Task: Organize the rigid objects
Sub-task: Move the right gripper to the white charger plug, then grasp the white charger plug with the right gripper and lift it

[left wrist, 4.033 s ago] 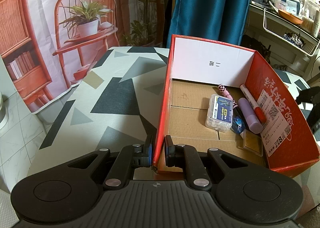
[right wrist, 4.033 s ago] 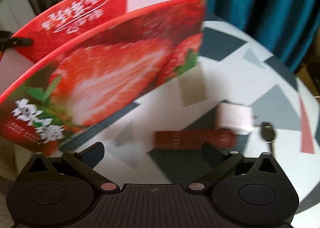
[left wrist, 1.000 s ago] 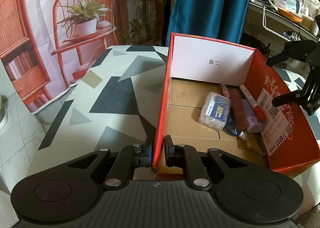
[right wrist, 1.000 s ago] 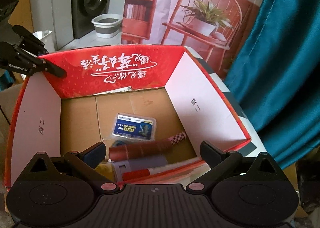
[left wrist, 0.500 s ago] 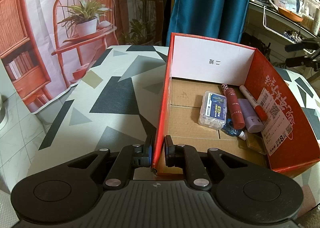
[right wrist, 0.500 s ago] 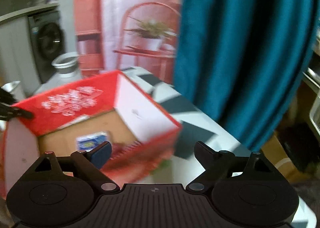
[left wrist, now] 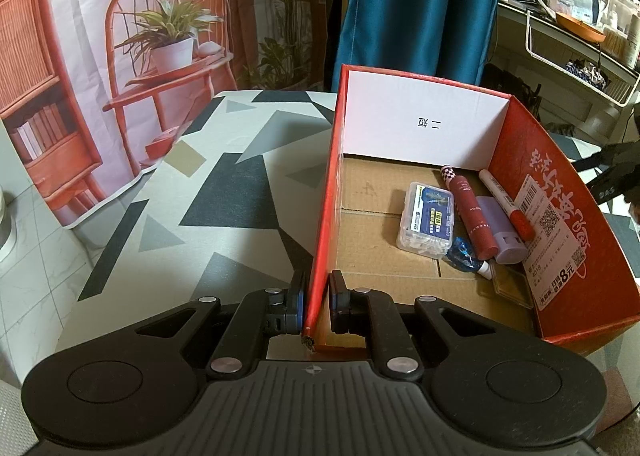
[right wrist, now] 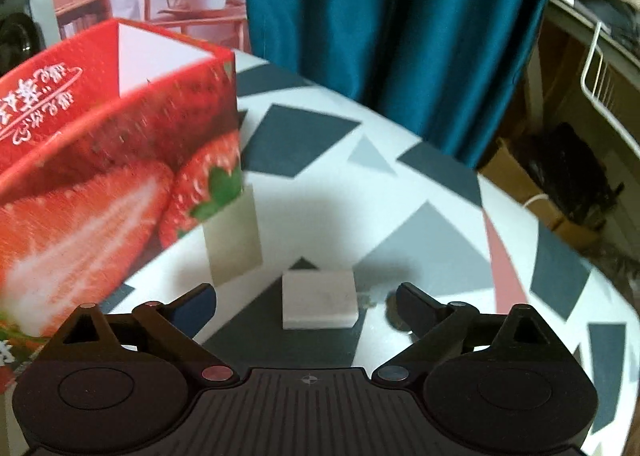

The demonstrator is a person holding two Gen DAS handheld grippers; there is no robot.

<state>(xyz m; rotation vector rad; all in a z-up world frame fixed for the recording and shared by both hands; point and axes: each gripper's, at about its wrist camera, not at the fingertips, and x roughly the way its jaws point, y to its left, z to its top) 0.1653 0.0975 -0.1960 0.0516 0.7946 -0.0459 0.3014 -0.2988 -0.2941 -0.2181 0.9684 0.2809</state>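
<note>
Left wrist view: left claw (left wrist: pixel 316 306) clamps the red box (left wrist: pixel 320 240) wall, several items inside; right claw (right wrist: pixel 306 306), opening and empty, nears the white block (right wrist: pixel 319 306) left on the tabletop (right wrist: pixel 400 184).

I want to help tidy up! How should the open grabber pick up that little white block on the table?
Grip the white block across its two short ends, coming down from above. It lies flat on the table, lined up between the right gripper, whose jaws are opening wider than the block.
</note>
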